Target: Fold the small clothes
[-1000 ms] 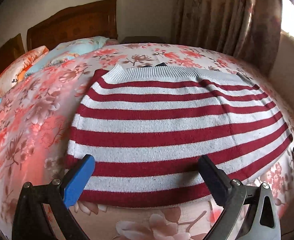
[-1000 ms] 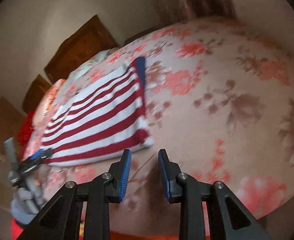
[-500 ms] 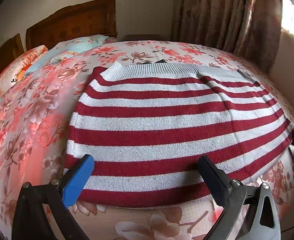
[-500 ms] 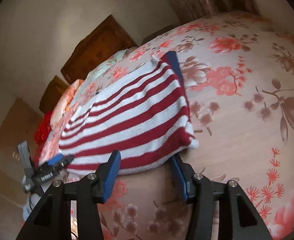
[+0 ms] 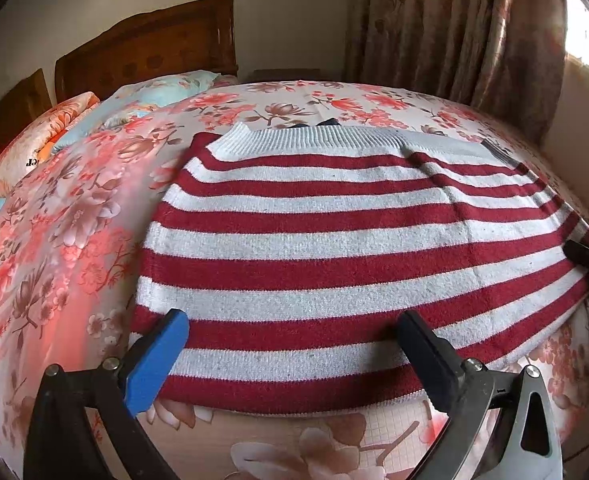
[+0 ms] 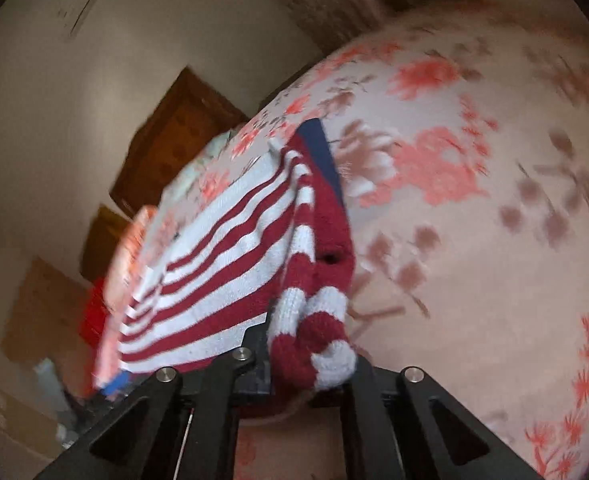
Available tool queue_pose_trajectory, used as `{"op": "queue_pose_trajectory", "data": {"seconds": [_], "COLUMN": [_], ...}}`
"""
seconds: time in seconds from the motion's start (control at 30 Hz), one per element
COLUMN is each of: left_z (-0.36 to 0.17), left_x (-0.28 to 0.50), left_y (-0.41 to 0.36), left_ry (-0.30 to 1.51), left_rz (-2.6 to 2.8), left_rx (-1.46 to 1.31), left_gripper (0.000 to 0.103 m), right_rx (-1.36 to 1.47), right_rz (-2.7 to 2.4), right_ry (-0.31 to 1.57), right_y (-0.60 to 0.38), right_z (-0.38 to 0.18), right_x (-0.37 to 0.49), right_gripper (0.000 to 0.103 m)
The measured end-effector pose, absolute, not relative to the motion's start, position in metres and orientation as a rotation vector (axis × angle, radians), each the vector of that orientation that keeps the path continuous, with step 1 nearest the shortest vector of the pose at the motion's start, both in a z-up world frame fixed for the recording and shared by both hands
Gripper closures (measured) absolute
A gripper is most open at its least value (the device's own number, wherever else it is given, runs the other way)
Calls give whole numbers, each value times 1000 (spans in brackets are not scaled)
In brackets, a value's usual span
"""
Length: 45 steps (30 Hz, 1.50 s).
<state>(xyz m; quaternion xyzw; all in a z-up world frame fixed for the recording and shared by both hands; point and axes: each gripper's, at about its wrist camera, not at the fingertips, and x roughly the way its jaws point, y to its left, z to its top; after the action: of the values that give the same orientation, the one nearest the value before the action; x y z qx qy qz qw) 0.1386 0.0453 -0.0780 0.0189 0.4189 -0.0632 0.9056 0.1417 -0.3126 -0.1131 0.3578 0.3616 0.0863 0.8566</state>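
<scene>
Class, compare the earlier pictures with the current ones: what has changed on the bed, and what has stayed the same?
The right gripper moved in from bare bedspread and closed on the striped sweater's corner, bunching and lifting it. The left gripper stayed open over the near hem, and the rest of the sweater stayed flat.

Left wrist view faces the headboard (image 5: 146, 52), low over the sweater (image 5: 334, 248). Right wrist view, tilted, sits closer at the sweater's corner. Both share the sweater and bed (image 6: 474, 240).

A red-and-white striped knit sweater (image 5: 334, 248) lay flat, its near hem between the wide-spread left jaws, while one bunched corner (image 6: 318, 340) sat pinched between the right jaws.
</scene>
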Motion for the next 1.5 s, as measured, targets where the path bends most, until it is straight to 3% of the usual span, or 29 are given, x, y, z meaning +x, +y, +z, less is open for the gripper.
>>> {"op": "queue_pose_trajectory", "data": {"seconds": [0.37,0.6,1.13,1.33,1.5], "left_z": [-53,-67,-66,-34,-57], "left_x": [80,94,98,129,166], "left_y": [-13,-35,-22,-61,-95], "left_ry": [804,827,862,844,936], "left_rz": [-247,-220,-221,-300,-275], "left_rx": [157,252,190,142,141], "left_gripper": [0,0,0,0,0], "right_rx": [874,829,787,698,629], "right_rz": [147,123,118,113,116], "right_ry": [687,691,678,663,637], "right_y": [-366,-371,-362,-355,-348], "right_z": [-117,-114,-115,-105,-87], "right_x": [80,80,76,76,74], "right_gripper": [97,96,96,96,96]}}
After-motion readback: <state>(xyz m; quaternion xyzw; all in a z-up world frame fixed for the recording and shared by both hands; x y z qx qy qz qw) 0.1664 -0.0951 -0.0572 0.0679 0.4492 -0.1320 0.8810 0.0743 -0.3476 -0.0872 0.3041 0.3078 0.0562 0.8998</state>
